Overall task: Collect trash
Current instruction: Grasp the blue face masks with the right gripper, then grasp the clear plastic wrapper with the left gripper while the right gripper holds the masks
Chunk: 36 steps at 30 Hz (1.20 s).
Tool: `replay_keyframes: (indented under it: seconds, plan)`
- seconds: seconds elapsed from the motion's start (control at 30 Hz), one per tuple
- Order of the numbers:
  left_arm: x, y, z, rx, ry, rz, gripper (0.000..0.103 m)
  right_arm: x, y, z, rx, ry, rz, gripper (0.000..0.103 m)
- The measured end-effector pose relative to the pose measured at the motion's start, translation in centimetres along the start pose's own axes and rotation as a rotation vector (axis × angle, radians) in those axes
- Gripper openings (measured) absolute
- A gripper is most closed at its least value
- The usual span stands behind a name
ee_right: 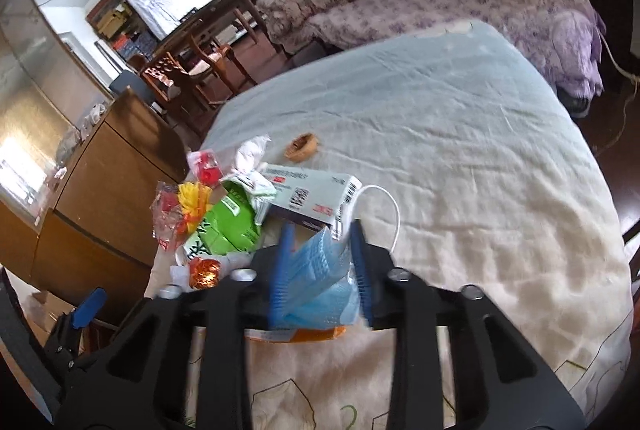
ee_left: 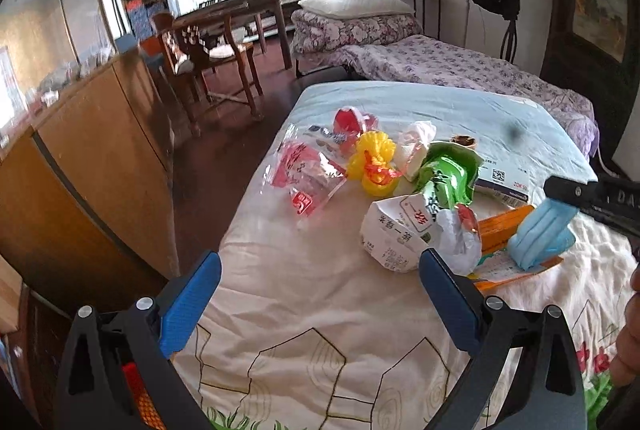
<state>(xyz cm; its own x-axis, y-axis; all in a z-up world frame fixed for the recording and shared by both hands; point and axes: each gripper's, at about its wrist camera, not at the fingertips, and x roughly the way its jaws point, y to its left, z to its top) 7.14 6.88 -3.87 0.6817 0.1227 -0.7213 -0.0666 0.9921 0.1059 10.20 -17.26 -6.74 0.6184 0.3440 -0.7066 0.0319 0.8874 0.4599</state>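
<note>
My right gripper (ee_right: 320, 254) is clenched on the blue face mask (ee_right: 316, 270), just above the orange wrapper at the bed's near edge. I should keep the squeeze firm and mind its white ear loop (ee_right: 390, 206), which trails loose. My left gripper (ee_left: 320, 294) stands released, empty. Beyond lies the litter pile (ee_left: 384, 174) toward the left edge.

Both wrist views angle down, close over same trash pile (ee_left: 404, 190).

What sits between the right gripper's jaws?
A crumpled blue face mask, clearest in the right wrist view, where the right gripper has its jaws around it.
</note>
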Motion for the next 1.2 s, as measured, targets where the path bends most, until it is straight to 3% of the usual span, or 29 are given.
replay_keyframes:
  seconds: [0.03,0.1,0.3,0.53,0.57,0.6,0.63,0.8,0.97,1.03,1.17,1.2]
  plan:
    - [0.2,0.3,0.0,-0.012,0.011,-0.008,0.097,0.0,-0.4,0.0,0.02,0.006,0.0,0.056]
    - [0.5,0.7,0.2,-0.034,0.028,-0.028,0.097,0.0,-0.9,-0.1,0.051,0.011,0.003,0.061]
    - [0.6,0.7,0.1,-0.036,0.039,-0.065,0.097,-0.4,-2.1,-0.2,0.123,0.003,0.019,0.067]
    - [1.0,-0.9,0.0,0.014,0.072,-0.162,0.097,1.9,-1.1,-0.8,0.118,0.075,0.038,0.068]
    - [1.1,-1.4,0.0,0.032,0.078,-0.177,0.097,2.1,-0.9,-0.8,0.114,0.073,0.028,0.065]
    - [1.1,-1.8,0.0,0.046,0.082,-0.189,0.097,2.0,-0.9,-0.9,0.117,0.052,0.02,0.038]
    - [1.2,-2.2,0.0,0.061,0.084,-0.202,0.097,1.7,-1.0,-0.8,0.12,0.036,0.028,0.02]
    - [1.2,-4.2,0.4,0.117,0.063,-0.245,0.097,-1.8,-1.6,-0.3,0.125,-0.103,0.036,0.015]
    - [1.5,-6.7,0.6,0.194,0.038,-0.229,0.096,-2.0,-2.4,-0.2,0.158,-0.086,0.043,0.015]
    - [1.6,-7.3,0.7,0.217,0.023,-0.217,0.084,-1.9,-2.5,-0.2,0.161,-0.073,0.046,0.017]
    - [1.6,-7.2,0.7,0.217,0.027,-0.25,0.038,-2.1,-2.5,-0.3,0.157,-0.069,0.051,0.018]
    - [1.5,-6.9,0.7,0.208,0.027,-0.272,0.031,-2.2,-2.5,-0.3,0.156,-0.07,0.051,0.018]
